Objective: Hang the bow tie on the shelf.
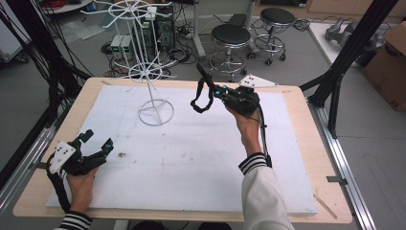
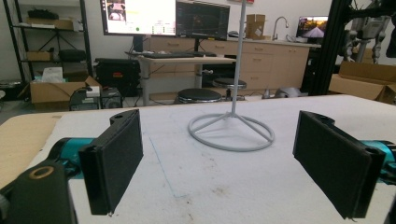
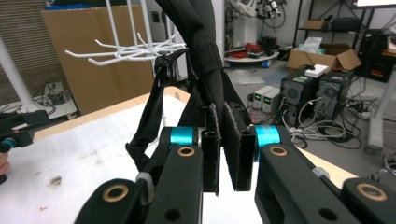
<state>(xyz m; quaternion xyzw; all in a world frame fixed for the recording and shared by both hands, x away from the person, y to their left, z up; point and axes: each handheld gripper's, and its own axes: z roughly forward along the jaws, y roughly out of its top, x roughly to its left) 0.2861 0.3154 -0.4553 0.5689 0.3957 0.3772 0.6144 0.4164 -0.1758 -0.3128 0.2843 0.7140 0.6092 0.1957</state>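
My right gripper point(image 1: 214, 89) is raised over the far middle of the white board and is shut on a black strap point(image 1: 203, 98). One end of the strap sticks up and a loop hangs below the jaws. In the right gripper view the strap point(image 3: 201, 44) runs upward from between the closed pads of the right gripper point(image 3: 223, 147). The white wire rack point(image 1: 152, 72) stands to the strap's left, its arms point(image 3: 130, 49) close behind the strap. My left gripper point(image 1: 99, 140) rests low at the board's front left, open and empty. From the left gripper point(image 2: 219, 163) I face the rack's ring base point(image 2: 231, 133).
A white foam board point(image 1: 191, 163) covers the wooden table point(image 1: 316, 158). Small brown specks lie on the board near the left gripper. Two black stools point(image 1: 231, 36) stand beyond the far edge. A black frame post point(image 1: 344, 52) rises at the right, with a cardboard box point(image 1: 390, 62) behind it.
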